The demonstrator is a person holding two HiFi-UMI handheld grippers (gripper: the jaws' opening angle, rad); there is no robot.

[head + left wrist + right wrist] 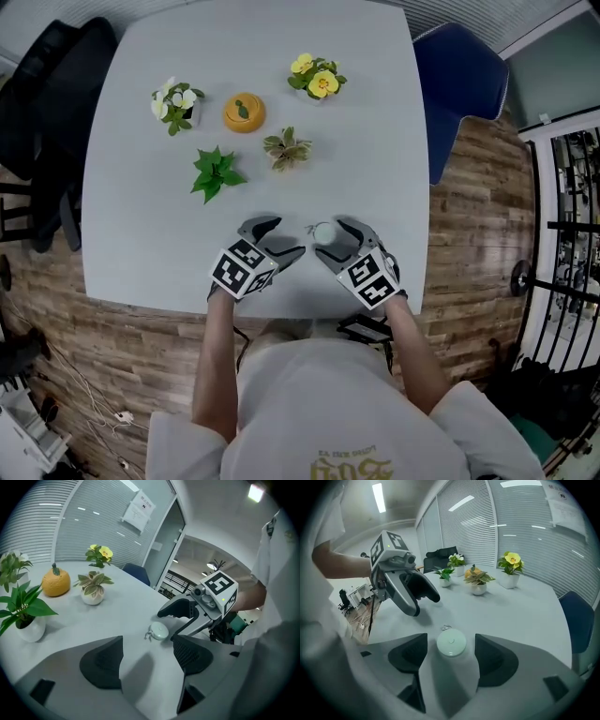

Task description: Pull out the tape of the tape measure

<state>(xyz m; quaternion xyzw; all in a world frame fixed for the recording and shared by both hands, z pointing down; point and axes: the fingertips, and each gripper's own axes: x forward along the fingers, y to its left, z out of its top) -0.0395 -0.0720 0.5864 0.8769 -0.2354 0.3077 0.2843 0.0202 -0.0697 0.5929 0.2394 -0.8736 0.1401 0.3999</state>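
1. The tape measure [451, 643], a small round pale case, lies flat on the table [375, 141] close to its near edge, right of centre.
2. The right gripper [451, 660] is held with its jaws spread on either side of the case. A gap is seen on both sides, so nothing is clamped yet.
3. The left gripper [147, 660] is likewise released and empty. Only bare table lies between its pads, and the case sits a little beyond them, to the right.
4. The step in hand is judged to be securing the case. The right jaws should be closed squarely across the round body and kept low, so that the case is not tipped or squeezed out sideways.
5. The small metal pull tab [446, 627] should be left uncovered, as it must be taken by the left jaws and drawn away to the left, in line with the slot.
6. The gaps beside the case are shown only in the right gripper view; from the head view, contact cannot be ruled out.
7. The tab is shown clearly in the left gripper view, on the side of the case that faces the left gripper. It is barely made out from above.
8. The far potted plants [217, 172] and the orange ornament [244, 112], seen whole from the head view, are well apart from the work.
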